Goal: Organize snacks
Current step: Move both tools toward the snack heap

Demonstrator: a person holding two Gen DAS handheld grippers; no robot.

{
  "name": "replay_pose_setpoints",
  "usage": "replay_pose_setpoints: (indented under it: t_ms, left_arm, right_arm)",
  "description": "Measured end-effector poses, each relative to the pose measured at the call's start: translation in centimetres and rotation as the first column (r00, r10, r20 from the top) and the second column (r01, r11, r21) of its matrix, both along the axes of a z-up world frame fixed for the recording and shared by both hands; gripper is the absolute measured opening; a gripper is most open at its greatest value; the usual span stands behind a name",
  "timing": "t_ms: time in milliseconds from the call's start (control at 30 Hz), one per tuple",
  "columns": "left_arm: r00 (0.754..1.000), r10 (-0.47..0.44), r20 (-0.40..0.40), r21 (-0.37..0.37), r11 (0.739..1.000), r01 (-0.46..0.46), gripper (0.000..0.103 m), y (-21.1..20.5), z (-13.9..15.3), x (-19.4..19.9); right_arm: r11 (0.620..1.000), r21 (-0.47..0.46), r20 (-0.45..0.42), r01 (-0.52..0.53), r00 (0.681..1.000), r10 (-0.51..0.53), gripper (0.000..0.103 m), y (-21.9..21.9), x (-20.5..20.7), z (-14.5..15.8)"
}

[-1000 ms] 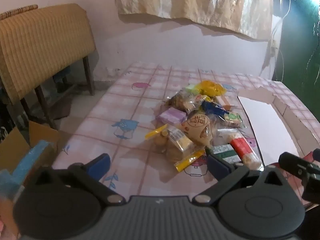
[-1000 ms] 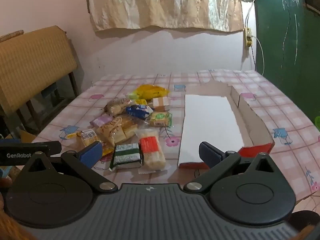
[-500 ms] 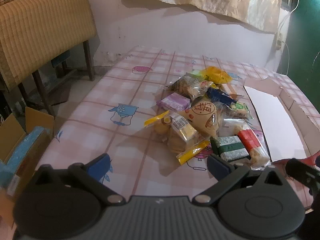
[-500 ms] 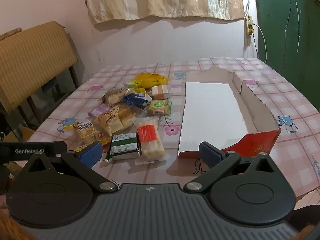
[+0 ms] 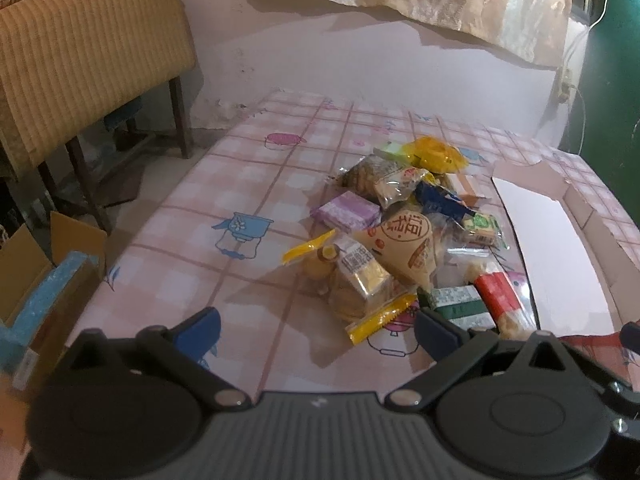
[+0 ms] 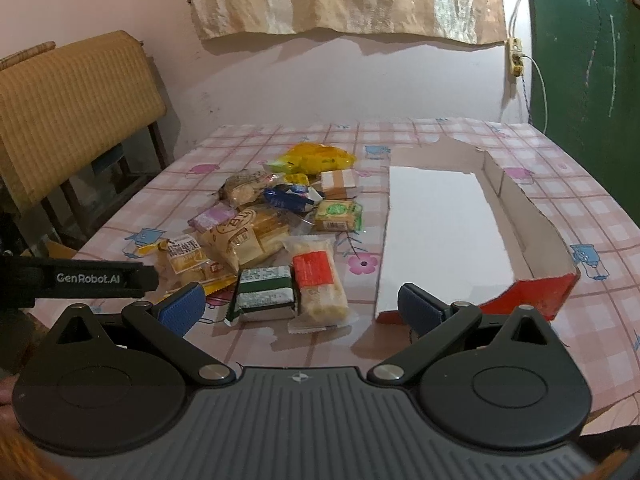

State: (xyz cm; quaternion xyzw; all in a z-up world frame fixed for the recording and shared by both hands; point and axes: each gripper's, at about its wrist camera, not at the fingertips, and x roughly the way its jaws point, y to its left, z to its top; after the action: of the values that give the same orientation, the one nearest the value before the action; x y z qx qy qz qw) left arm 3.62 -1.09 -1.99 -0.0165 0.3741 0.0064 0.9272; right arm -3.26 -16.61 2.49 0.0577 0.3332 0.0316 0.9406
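A pile of wrapped snacks (image 5: 404, 236) lies on the pink checked tablecloth (image 5: 248, 200); it also shows in the right wrist view (image 6: 280, 224). An open cardboard box tray (image 6: 440, 224) with a white floor and a red front flap lies right of the pile, also in the left wrist view (image 5: 548, 248). My left gripper (image 5: 316, 328) is open and empty, low over the table just short of the pile. My right gripper (image 6: 300, 304) is open and empty, with the green-and-white packet (image 6: 264, 294) and the red-labelled packet (image 6: 320, 284) just ahead of it.
A woven-back chair (image 5: 88, 64) stands left of the table. A cardboard box with blue foam (image 5: 40, 288) sits on the floor at the lower left. The left gripper's body (image 6: 80, 278) shows at the left of the right wrist view. A wall, a curtain and a green door (image 6: 584, 40) stand behind.
Both grippers have moved forward and lower toward the snacks and the tray. Both stay open. Nothing on the table has moved.
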Motion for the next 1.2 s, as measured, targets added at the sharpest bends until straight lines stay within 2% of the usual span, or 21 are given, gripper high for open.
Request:
replay_pose_setpoints:
  t_ms: [533,1200]
  left_arm:
    - [1.000,0.005,0.001,0.007,1.000,-0.005,0.102,0.1,0.0,0.6]
    - [0.999,0.037,-0.032,-0.015,0.999,-0.038,0.102,0.6,-1.3,2.2]
  right_arm:
    - [1.000,-0.019,0.019,-0.021,1.000,0.021,0.103,0.5,1.4,-0.7]
    - [0.996,-0.020,-0.021,-0.081,0.996,0.081,0.103,1.9,1.9,-1.7]
